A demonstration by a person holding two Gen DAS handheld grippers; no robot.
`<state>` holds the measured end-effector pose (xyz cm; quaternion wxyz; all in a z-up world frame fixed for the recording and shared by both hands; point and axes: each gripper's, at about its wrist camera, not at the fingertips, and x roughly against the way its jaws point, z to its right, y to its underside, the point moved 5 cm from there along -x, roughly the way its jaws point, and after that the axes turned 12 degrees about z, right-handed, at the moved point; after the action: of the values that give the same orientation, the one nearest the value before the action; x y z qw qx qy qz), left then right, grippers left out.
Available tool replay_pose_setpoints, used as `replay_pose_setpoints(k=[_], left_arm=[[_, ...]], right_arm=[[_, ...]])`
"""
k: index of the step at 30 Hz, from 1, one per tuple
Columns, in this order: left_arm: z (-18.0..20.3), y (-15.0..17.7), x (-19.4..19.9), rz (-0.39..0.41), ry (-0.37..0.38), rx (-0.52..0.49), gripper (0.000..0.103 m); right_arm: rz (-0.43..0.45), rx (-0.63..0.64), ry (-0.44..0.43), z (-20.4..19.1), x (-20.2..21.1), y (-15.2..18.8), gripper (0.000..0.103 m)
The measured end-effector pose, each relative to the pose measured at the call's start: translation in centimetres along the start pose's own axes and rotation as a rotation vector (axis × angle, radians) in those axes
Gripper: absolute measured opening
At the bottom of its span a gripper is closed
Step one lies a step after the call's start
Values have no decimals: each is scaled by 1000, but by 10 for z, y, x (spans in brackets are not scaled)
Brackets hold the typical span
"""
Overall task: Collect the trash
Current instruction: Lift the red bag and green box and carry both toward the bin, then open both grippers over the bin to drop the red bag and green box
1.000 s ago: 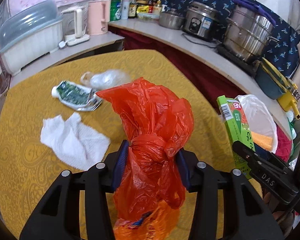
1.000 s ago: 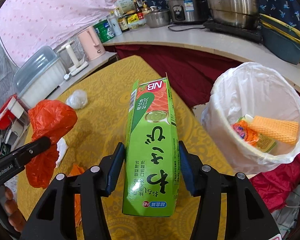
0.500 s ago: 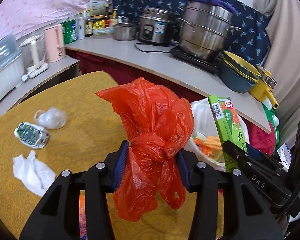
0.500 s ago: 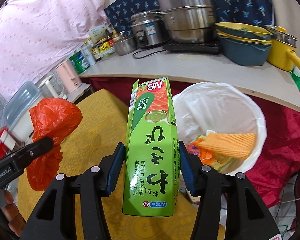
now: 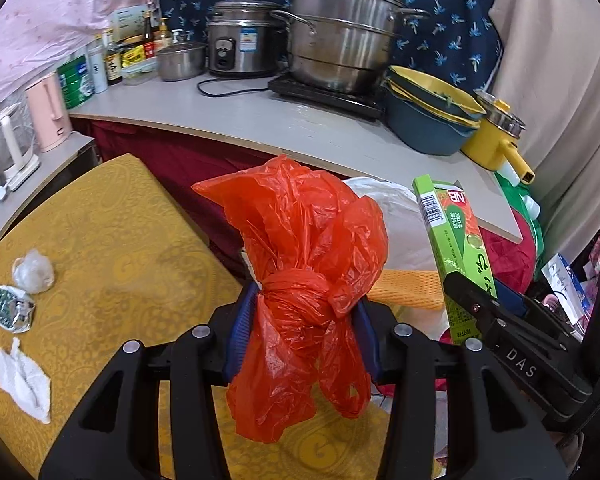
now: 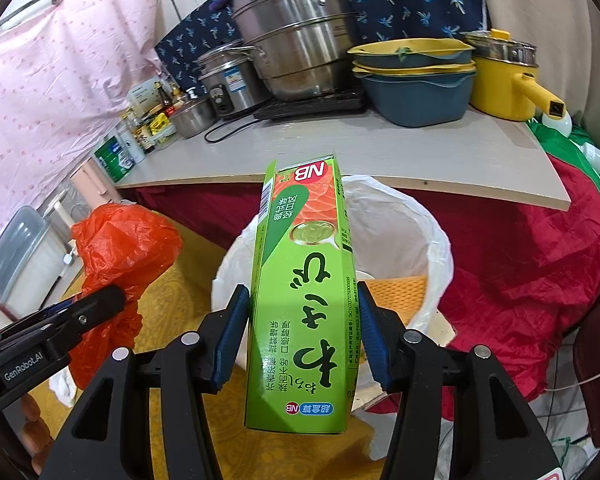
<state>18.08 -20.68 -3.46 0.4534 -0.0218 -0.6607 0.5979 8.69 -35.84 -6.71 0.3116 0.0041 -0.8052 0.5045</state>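
Left wrist view: the left gripper has its blue pads clamped on the knot of a crumpled orange plastic bag, jaws roughly half open around it. Bag stands upright, loose tails hanging below the pads, over the edge of the yellow patterned tablecloth. Behind it, partly hidden, a white-lined bin w/ an orange mesh pad inside. Left on the cloth: a clear wad of plastic, a squashed foil packet, a white tissue. At right, the right gripper pinches the green carton.

Right wrist view: the right gripper grips a green carton by its long sides, jaws abt half open; long axis runs away from the camera, far end tilted up, print upside down. Carton is just above the bin, same mesh pad inside. Beyond: grey counter w/ steel steamer, rice cooker, stacked blue-and-yellow basins, yellow pot; pink curtain at left.
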Motion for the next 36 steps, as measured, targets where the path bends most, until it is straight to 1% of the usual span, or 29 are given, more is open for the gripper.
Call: replay_pose_setpoints(k=[9,13,17,18,19,21,25,34,36], left_arm=[[28,3,-40,-53,31,-31,44],[38,0,-56,-61,50,-41,45],[43,-6,-71,-72,57,-17,51],[44,-8,-73,-69,59,-11,55],[43,-11,-74,-65,57,-5,61],[42,-17,-75,-45,46,9,66],[34,-24,-74,-29,38,21,68],[6,-23,-65,-16,-2,64,69],[3,-23,-61,-9,-7,67,72]], right_arm=[[-14,-39,34,29,-13,6,51],[-21,-52,46,39,-19,8,51],[-28,-62,56,46,-27,8,51],[-29,-63,58,47,-28,8,51],[-32,-63,60,48,-30,9,51],[-37,-63,60,50,-34,9,51],[-47,-57,53,47,-43,11,51],[-64,-43,34,30,-60,12,52],[-59,-43,36,28,-60,11,56]])
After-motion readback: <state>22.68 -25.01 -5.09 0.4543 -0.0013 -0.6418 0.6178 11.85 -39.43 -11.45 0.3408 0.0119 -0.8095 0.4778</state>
